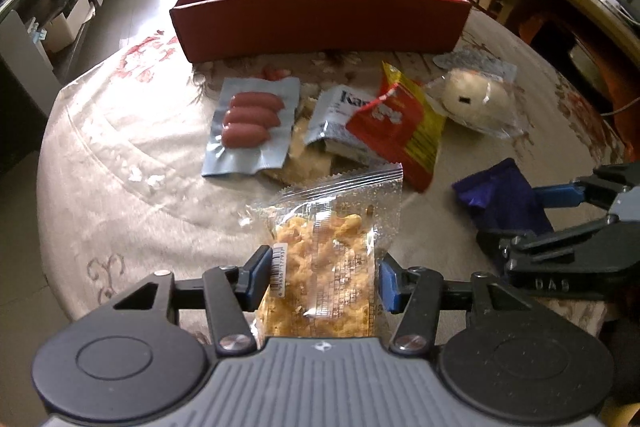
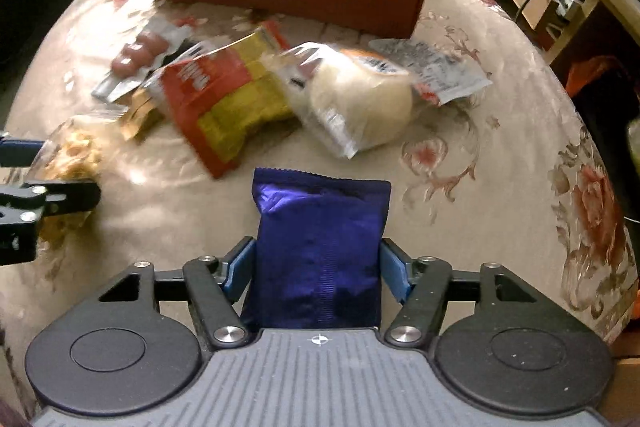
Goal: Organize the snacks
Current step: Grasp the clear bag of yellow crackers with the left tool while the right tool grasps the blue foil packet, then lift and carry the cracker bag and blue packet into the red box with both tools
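Two grippers were at work over a worktop (image 1: 92,163) covered with a pale floral cloth.

Near: the left gripper (image 1: 320,277) was clenched on a clear packet of yellow crisps (image 1: 320,267), blue pads pressed on both side edges, the packet's crimped top edge pointing toward 12 o'clock. In the right wrist view the right gripper (image 2: 316,271) straddled a shiny purple packet (image 2: 320,247); its left pad touched the packet's edge, the right pad looked just beside it, so a firm hold could not be confirmed. From the left wrist view that purple packet lay at 3 o'clock of the crisps.

Middle: a loose heap of snacks. A sausage pack (image 1: 252,121) with three sausages in silver-blue film lay at 11 o'clock of the crisps. A grey sachet (image 1: 334,115) sat beside it, partly under a red-and-yellow packet (image 1: 400,125). At 3 o'clock of that, a wrapped pale round bun (image 1: 474,99) in clear film. A tan wrapper (image 1: 304,155) showed beneath the pile.

Far: an open red box (image 1: 320,23) at 12 o'clock, well apart from the held packets, with some flat packets already inside; their type could not be made out.
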The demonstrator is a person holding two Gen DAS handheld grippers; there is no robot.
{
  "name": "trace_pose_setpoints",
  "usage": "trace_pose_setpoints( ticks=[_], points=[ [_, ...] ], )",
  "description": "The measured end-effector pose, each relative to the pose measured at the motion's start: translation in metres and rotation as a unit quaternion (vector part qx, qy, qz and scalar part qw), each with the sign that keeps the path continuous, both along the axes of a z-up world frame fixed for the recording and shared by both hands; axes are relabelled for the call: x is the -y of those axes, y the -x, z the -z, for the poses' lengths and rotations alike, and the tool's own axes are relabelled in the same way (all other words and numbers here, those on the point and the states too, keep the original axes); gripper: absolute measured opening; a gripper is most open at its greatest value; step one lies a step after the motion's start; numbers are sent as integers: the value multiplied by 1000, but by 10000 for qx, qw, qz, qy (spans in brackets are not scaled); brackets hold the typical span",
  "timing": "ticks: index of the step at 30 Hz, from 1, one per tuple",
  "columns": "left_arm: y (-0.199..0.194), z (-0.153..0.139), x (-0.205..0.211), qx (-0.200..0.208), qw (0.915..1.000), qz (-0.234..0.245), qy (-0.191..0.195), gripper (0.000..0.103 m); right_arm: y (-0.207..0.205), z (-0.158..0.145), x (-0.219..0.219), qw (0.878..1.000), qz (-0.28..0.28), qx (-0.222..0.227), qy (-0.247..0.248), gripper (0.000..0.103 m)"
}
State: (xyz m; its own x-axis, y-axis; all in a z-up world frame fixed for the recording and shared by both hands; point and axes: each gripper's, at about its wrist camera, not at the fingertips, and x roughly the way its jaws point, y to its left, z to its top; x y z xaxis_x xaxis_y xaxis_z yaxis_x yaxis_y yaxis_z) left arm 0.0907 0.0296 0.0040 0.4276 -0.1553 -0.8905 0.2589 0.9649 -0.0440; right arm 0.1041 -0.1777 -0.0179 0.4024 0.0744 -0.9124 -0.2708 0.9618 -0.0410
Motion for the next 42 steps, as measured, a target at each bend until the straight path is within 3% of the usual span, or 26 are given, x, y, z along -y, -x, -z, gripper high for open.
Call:
trace_pose_setpoints(
  ticks=[4, 8, 18, 22, 25, 29, 42],
  points=[
    [7, 4, 9, 106, 9995, 94, -270, 56, 19, 1, -7, 9999, -111, 29, 64, 71],
    [5, 13, 14, 55, 9989, 116, -450, 69, 21, 1, -7, 10000, -78, -7, 12, 74],
    [-10, 30, 4, -300, 9988, -265, -284, 95, 18, 2, -3, 9999, -59, -89, -37, 82],
    [-6, 28, 6, -261, 9985, -396, -271, 90, 19, 3, -1, 9999, -101, -69, -59, 82],
    [0, 21, 7, -230, 9987, -376, -253, 76, 21, 2, -1, 9999, -103, -64, -48, 78],
    [8, 19, 10, -208, 9985, -402, -301, 74, 26, 0, 0, 9999, -167, 4, -18, 72],
    [12, -7, 17, 102, 9990, -425, -53, 72, 41, -21, 4, 9990, -6, 433, -114, 71]
  ],
)
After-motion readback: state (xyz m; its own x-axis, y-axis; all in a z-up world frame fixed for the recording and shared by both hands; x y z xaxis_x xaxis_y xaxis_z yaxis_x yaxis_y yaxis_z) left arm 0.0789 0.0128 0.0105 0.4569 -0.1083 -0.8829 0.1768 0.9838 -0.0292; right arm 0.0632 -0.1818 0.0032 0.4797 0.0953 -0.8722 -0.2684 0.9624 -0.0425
